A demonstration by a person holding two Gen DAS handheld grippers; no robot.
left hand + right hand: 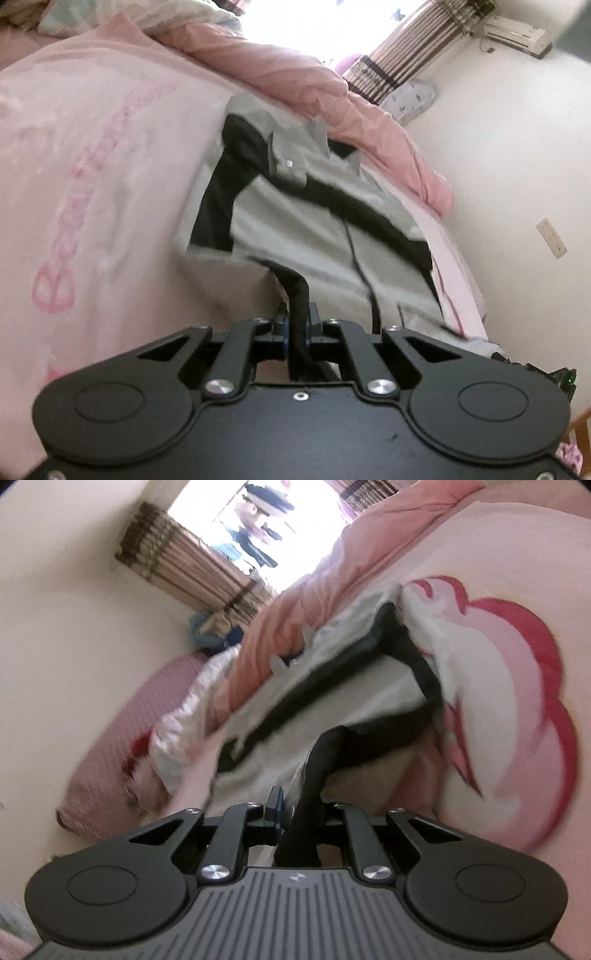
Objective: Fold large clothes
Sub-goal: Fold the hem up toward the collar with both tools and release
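Note:
A grey jacket with black bands lies spread on a pink bed sheet, its collar toward the pink quilt. My left gripper is shut on a black-edged part of the jacket, pinched between its jaws and lifted off the sheet. In the right wrist view the same jacket stretches away from me. My right gripper is shut on another black-edged part of it, held above the sheet.
A rumpled pink quilt lies along the far side of the bed, also in the right wrist view. A pink pillow lies by the wall. A bright window with striped curtains is beyond.

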